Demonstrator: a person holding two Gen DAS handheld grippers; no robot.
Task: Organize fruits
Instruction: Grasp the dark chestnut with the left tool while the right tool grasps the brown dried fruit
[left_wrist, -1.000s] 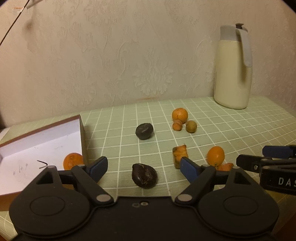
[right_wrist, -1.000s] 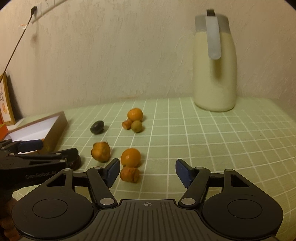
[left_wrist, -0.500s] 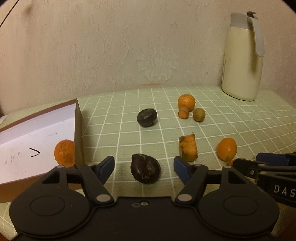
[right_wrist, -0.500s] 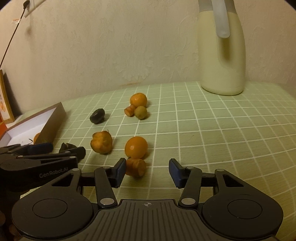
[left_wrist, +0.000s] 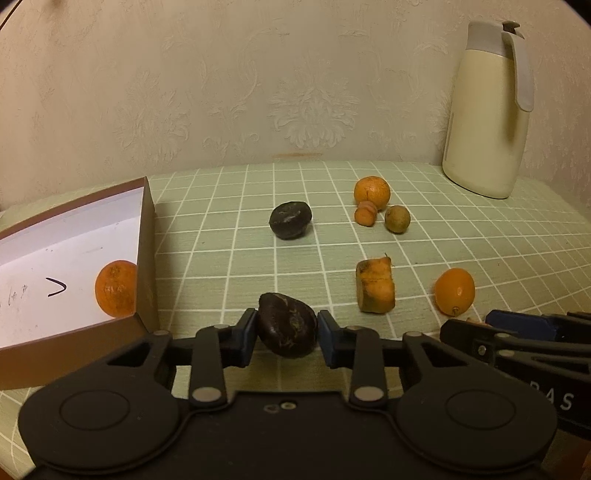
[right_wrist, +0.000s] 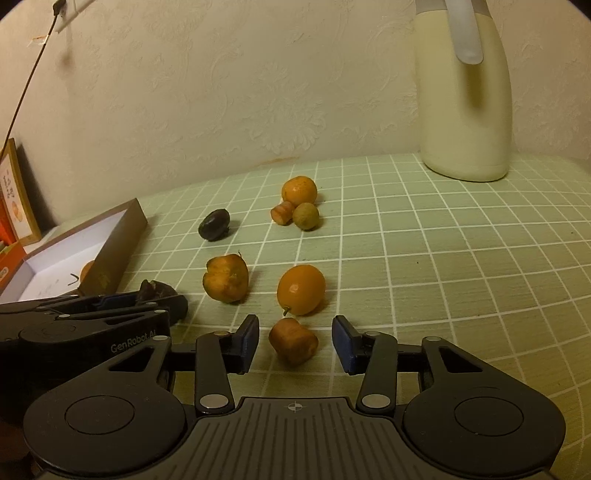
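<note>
A dark wrinkled fruit lies on the green checked tablecloth between my left gripper's blue pads. The jaws are closing and both pads touch its sides. In the right wrist view a small orange fruit piece lies between my right gripper's pads. Those jaws are closing too, with a gap on each side. Beside it the left gripper holds the dark fruit. A brown box with a white inside stands at the left, holding one orange.
Loose on the cloth are a second dark fruit, an orange, a small orange piece, a greenish round fruit, an orange chunk and an oval orange fruit. A cream jug stands back right by the wall.
Both grippers came down and forward. The left jaws narrowed until the pads met the dark fruit. The right jaws narrowed around the small orange piece, which now lies between them.
</note>
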